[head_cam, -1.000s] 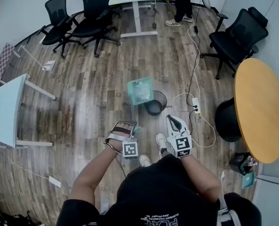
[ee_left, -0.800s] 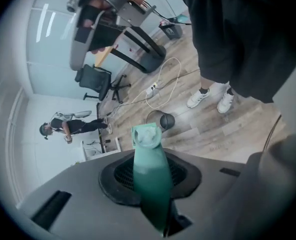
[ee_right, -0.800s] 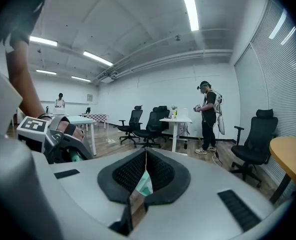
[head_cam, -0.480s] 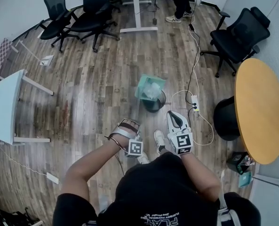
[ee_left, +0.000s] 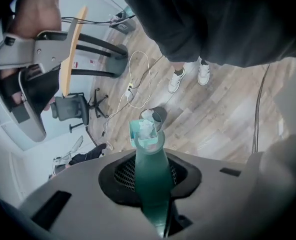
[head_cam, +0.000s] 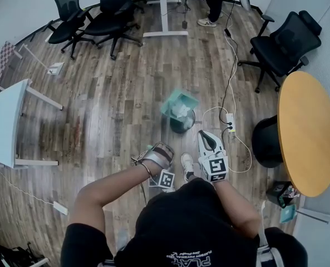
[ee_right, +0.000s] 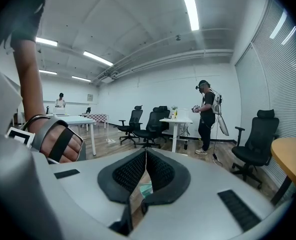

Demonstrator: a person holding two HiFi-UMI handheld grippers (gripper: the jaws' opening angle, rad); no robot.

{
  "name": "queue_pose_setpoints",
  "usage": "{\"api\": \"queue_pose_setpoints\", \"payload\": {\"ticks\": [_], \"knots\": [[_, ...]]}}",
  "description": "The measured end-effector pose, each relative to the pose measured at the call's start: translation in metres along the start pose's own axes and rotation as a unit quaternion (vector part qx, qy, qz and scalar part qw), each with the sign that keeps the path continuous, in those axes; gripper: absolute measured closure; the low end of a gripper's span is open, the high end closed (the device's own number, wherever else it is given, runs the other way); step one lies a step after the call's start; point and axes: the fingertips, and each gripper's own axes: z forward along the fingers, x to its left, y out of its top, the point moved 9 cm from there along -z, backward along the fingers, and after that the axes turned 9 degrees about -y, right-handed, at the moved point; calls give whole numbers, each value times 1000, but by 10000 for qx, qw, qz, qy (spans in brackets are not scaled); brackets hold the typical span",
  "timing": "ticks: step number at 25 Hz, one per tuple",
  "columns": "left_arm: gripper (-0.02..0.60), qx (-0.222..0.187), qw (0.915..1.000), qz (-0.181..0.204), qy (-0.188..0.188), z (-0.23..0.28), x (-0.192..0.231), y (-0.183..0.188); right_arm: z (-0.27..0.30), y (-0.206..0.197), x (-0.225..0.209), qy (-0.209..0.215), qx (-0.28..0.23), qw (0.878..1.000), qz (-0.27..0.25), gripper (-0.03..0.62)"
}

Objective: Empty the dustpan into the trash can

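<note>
Outward over trash can [head_cam: 182, 128], dustpan [head_cam: 180, 104] in left gripper's [head_cam: 154, 148] just-tightened jaws, right gripper [head_cam: 203, 135] closed.

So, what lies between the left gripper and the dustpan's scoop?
The dustpan's teal handle, clamped in the left gripper, runs up to the scoop; the left gripper view shows it.

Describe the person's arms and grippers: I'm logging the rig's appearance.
Both the left gripper and the right gripper have pale grey moulded shells with black ribbed pads. Each carries a white cube with black square markers. A grey-and-black strap wraps the left hand. The black T-shirt leaves the forearms bare.
</note>
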Motion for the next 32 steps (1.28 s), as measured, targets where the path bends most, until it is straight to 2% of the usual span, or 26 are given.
{"api": "queue_pose_setpoints", "payload": {"ticks": [4,8,16,21,32], "knots": [[485,156,9984,528,115,-1,-10,1,0,-3,-1,17,48,10000,-2,569],[485,231,9925,1189,146,-1,-26,10,0,-9,0,42,68,10000,14,569],[479,334,9791,2005,2,-7,-47,30,-5,-11,4,100,67,9999,23,569],[465,397,9750,2185,-118,-6,-57,36,-10,-16,6,103,119,9999,46,569],[465,385,9756,2160,-107,-6,-56,37,-11,-13,5,58,88,9999,-2,569]]}}
